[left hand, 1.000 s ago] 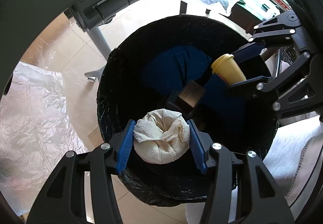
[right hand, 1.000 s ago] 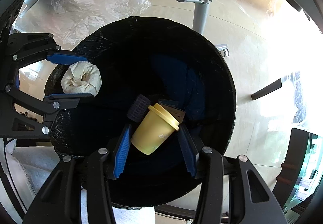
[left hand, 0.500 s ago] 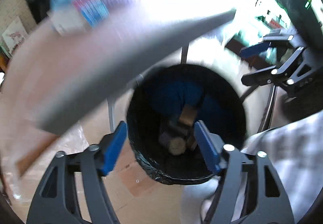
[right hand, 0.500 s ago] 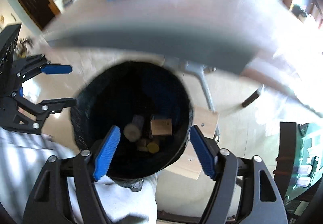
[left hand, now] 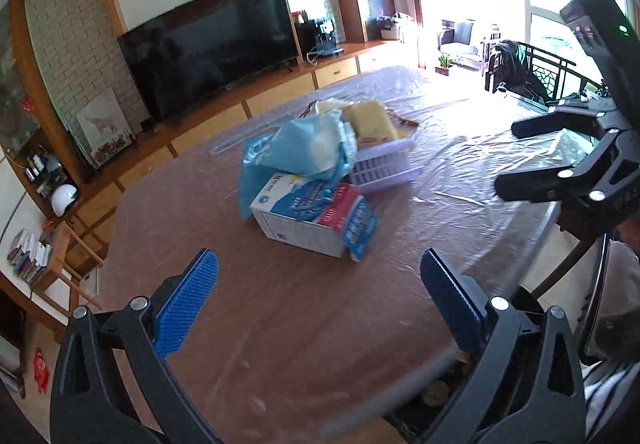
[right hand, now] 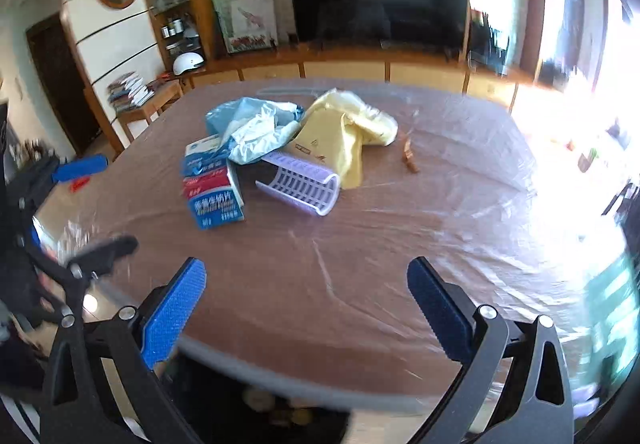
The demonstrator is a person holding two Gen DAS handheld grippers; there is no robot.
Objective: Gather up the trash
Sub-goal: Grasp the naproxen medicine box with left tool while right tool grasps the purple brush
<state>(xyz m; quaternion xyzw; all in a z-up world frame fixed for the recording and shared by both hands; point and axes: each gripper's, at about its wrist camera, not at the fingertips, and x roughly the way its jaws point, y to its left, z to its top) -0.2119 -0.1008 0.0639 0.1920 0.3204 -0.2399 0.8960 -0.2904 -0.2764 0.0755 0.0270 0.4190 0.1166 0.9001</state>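
Spreading apart with nothing between them, the jaws of the left gripper are opening over the near edge of the brown table, its blue pads wide and touching nothing. The right gripper does the same: its jaws are opening, empty, above the near rim of the table. Each gripper shows at the side of the other's view, the right one at the right edge of the left wrist view, the left one blurred at the left edge of the right wrist view.

Just under the table's near edge, the dark bin shows only as a shadowed strip with a few pale round shapes in it; they are too blurred to name.

Farther out, near the middle of the table, the remaining trash lies in one pile. Nearest is a blue and white carton, lying on its side. A crumpled blue plastic bag rests on it. Just right of these lies a pale purple slotted rack, tipped over, and beyond it yellow paper packaging. A small brown scrap lies apart on the right. A clear plastic sheet covers the table.

A second ago each gripper was down over the bin, the left pinching a wad of white paper and the right a yellow cup; both are now released and the grippers are up at table height.
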